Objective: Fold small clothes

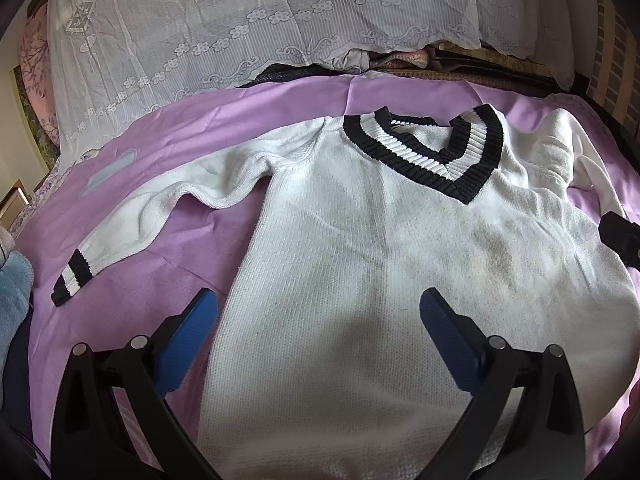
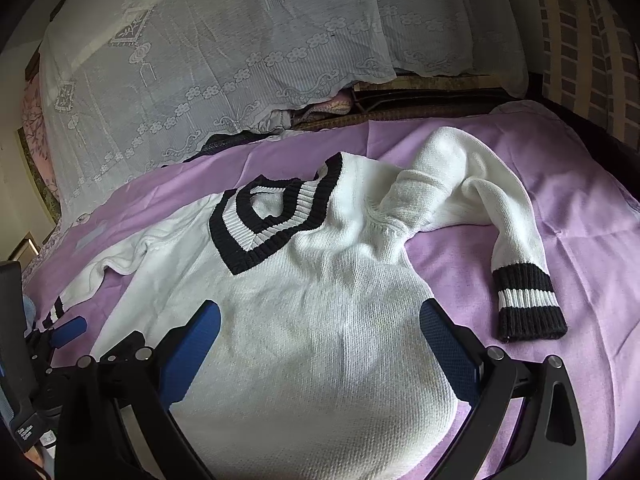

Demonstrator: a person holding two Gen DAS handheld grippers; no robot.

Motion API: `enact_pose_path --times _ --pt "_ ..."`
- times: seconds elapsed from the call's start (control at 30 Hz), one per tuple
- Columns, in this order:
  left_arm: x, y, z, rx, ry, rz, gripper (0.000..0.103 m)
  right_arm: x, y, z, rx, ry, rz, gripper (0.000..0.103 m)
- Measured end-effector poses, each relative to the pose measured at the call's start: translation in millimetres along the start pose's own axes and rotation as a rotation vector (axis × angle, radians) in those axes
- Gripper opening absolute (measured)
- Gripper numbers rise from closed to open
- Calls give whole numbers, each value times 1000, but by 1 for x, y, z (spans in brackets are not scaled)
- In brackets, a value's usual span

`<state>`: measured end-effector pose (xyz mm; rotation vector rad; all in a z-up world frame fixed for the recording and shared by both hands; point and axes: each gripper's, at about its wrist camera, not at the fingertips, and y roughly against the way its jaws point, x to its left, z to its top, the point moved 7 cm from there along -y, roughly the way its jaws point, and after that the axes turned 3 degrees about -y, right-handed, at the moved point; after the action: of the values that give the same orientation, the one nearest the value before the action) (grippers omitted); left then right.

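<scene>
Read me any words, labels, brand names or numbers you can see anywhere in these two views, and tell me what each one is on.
No text can be read in either view.
White sweater: no print or logo shows, only black and white stripes.
Lace cover: woven flower patterns, no words.
Left gripper: small white marks on its black body at the right wrist view's lower left edge, too blurred to read.

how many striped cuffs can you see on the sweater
2. One striped cuff ends the sleeve stretched out to the left of the sweater; the other cuff ends the bent sleeve on the right. Both lie on the purple sheet.
</scene>
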<state>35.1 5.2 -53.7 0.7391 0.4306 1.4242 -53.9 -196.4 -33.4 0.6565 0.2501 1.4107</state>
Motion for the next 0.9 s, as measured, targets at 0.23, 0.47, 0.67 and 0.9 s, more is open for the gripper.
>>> enact_pose_path --times 0.23,0.47,0.67,0.9 --pt "1 0 0 0 0 -1 99 -2 0 0 0 -2 -6 100" --pt "2 0 0 0 2 -1 99 -3 -1 1 -3 -4 -8 100" --pt "3 0 0 0 2 0 99 -4 0 1 -4 -4 -9 100" --pt "3 0 0 1 2 -1 99 -4 -1 0 -4 -5 -10 100"
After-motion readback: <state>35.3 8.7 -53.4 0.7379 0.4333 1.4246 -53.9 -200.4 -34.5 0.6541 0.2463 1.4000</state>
